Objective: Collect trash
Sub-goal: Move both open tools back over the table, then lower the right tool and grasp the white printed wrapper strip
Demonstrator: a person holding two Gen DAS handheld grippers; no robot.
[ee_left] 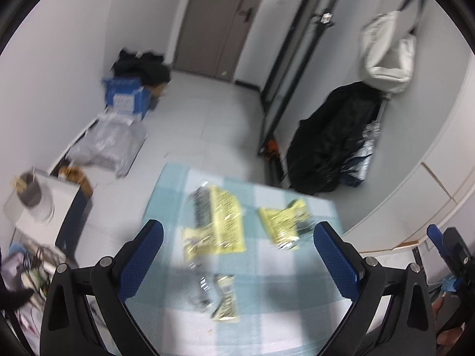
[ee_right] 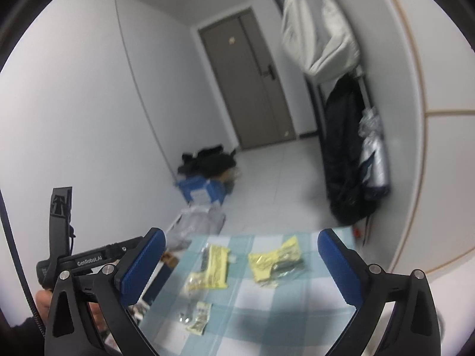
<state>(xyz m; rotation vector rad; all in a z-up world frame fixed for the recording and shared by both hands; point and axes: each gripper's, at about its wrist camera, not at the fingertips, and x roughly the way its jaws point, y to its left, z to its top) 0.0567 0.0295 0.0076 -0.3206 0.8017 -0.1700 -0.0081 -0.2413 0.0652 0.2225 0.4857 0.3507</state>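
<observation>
Trash: three yellow wrappers, all lying loose on the checked tabletop, none picked up. Left wrist view: big wrapper at frame centre, second wrapper just right of it and apart, small wrapper below them, lower centre. Right wrist view shows the same layout: big wrapper centre-low, second wrapper to its right, small wrapper nearest the camera. Left gripper is wide open, nothing between the jaws, hanging above the tabletop with the wrappers framed between its fingers; no contact visible. Right gripper likewise spread wide and empty, tilted less steeply, looking across the tabletop toward the door. Both views are motion-blurred, so fine detail on the wrappers is unreadable. Can't tell where the trash should go: no bin visible for sure; there's a black bag at right of the left view and a blue box upper left, either could be it. Progress estimate: at the start, zero of three collected. Left to do: grab each wrapper, carry it off, drop it. Thin crinkly foil lying flat, so pinching an edge looks fiddly.
</observation>
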